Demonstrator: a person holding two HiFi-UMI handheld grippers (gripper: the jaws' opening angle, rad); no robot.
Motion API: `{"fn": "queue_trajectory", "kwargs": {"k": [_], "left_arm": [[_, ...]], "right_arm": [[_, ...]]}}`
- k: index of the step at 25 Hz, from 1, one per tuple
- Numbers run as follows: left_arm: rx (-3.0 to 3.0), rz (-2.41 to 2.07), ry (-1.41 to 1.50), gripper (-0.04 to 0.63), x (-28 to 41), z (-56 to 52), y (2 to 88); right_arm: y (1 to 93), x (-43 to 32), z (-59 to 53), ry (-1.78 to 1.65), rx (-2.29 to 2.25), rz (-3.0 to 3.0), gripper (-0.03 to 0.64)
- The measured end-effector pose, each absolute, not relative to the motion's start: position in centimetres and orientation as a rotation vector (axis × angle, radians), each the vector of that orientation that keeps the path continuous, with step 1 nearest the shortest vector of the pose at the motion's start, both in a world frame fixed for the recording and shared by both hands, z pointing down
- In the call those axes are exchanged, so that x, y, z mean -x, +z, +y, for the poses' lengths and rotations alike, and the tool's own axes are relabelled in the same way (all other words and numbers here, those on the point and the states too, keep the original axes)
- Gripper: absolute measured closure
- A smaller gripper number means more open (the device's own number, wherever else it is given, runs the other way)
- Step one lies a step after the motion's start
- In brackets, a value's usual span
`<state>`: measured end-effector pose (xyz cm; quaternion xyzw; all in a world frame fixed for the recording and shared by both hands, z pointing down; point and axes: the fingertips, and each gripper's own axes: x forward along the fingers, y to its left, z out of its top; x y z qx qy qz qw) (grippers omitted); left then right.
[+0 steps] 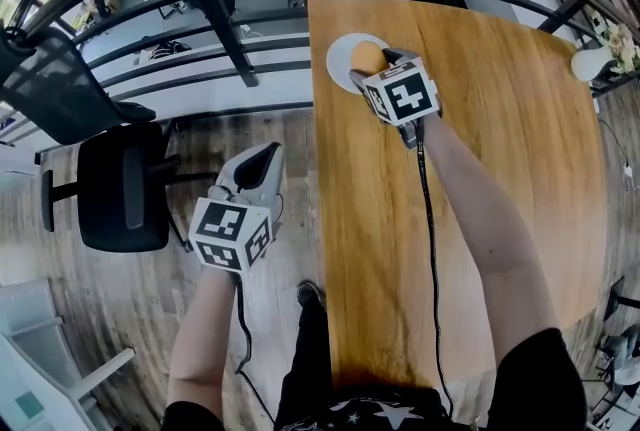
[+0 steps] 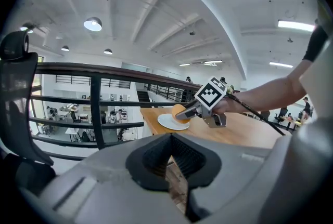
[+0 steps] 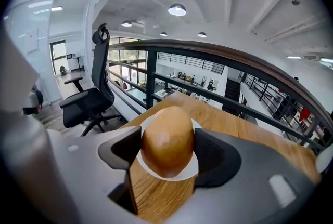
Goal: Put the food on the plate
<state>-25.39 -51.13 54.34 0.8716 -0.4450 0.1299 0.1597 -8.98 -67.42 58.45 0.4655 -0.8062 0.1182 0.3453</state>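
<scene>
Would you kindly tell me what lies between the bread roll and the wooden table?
The white plate, seen beneath the roll in the right gripper view.

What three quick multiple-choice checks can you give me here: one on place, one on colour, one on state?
1. Where is the bread roll? A on the chair; B over the plate, between the right tongs; C on the floor.
2. Plate colour? A white; B blue; C black.
3. Left tongs? A gripping the bread roll; B shut, empty; C holding the plate.
Answers: B, both pads flank it above the plate; A, white rim shows round the bread roll; B, pads together with nothing between.
</scene>
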Motion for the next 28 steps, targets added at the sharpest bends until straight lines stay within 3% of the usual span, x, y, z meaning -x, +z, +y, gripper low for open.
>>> {"fn": "queue_trajectory", "kwargs": {"k": [16,28], "left_arm": [[-2.447,-1.280,0.366,0.594,26.7,-50.3,55.3],[-2.417,-1.293,0.386,0.594,27.9,-49.4,55.9]], "right_arm": [[60.0,8.2,-68.7,0.320,-1.235,-1.992,0.290],[60.2,7.7,-67.9,0.348,-1.277,-1.991,0.241]]}}
